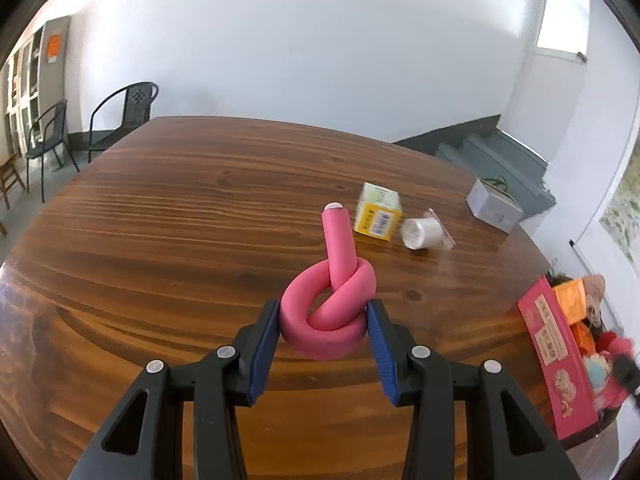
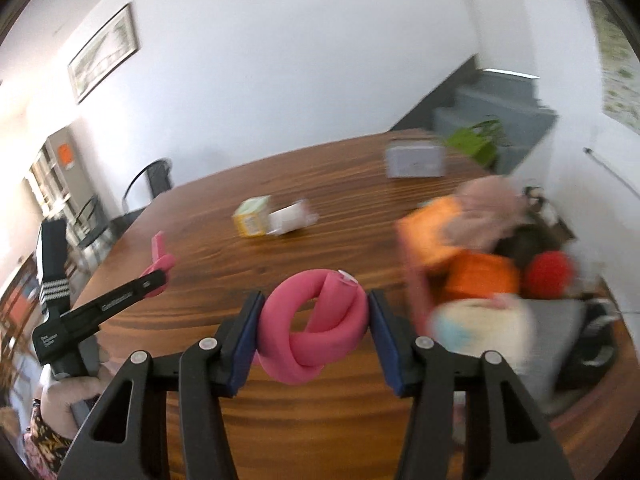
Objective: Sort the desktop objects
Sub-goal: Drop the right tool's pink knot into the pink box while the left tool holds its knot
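With each gripper clamped on a knotted pink foam roller, left point(image 1: 323, 320) and right point(image 2: 314, 326), above the table point(image 1: 160, 240), you've filled the pink box point(image 1: 548, 356) at its right edge partway, while the yellow carton point(image 1: 378, 216) and white roll point(image 1: 420, 233) wait mid-table.

White walls point(image 1: 300, 40), a framed picture point(image 2: 104, 54), black chairs point(image 1: 124, 114), grey stairs point(image 1: 492, 160), a bright window point(image 1: 562, 16), wooden table point(image 1: 180, 220).
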